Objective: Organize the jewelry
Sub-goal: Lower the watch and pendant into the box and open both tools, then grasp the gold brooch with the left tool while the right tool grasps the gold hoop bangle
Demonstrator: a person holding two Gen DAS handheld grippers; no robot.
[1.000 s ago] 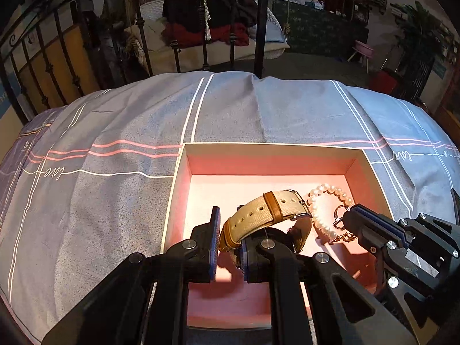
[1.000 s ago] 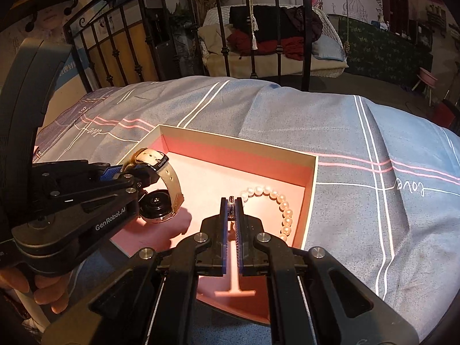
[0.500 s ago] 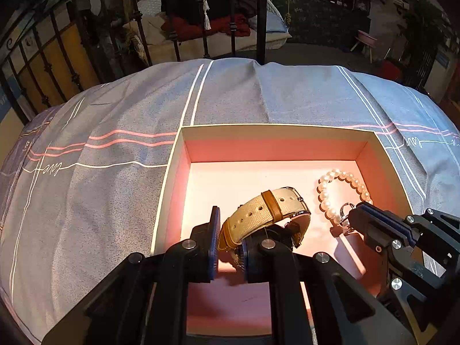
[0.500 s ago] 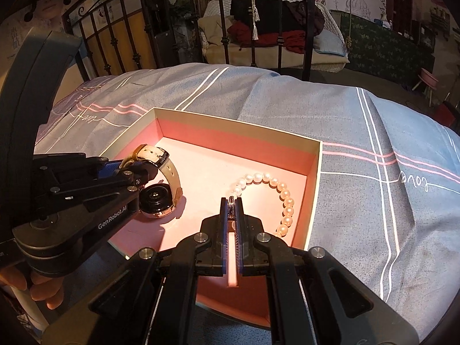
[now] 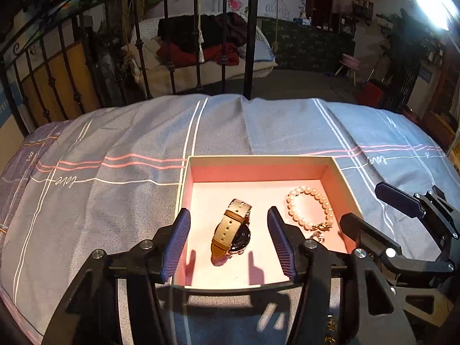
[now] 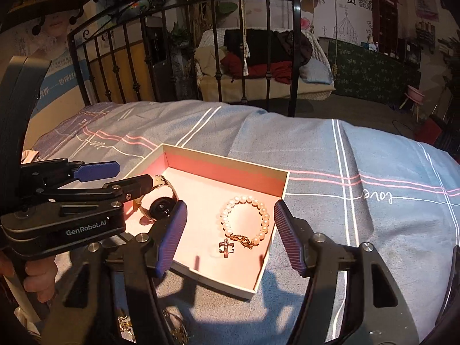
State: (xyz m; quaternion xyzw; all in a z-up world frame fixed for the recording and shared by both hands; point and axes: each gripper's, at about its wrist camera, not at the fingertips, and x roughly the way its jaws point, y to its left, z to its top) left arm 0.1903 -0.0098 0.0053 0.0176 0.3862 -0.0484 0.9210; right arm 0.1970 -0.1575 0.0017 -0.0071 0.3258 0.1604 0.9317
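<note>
An open box with a pink inside [image 5: 258,169] [image 6: 224,169] lies on the bed. In it lie a watch with a tan strap [image 5: 231,227] [image 6: 161,207] and a pearl bracelet with a gold clasp and cross charm [image 5: 309,207] [image 6: 244,221]. My left gripper [image 5: 228,238] is open, raised above the box's near edge, with the watch lying free between and beyond its fingers. My right gripper [image 6: 230,235] is open above the bracelet, holding nothing. Each gripper also shows in the other's view, the right one [image 5: 371,215] and the left one [image 6: 115,176].
The bed has a blue-grey cover with pink and white stripes [image 5: 129,143]. A black iron bed frame [image 5: 250,34] stands at the far edge. Some gold chain pieces [image 6: 126,327] lie on the cover near me, below the grippers.
Both grippers have opened and pulled back up from the box. The left one let go of the watch, the right one let go of the bracelet's charm; both pieces now lie in the box.
</note>
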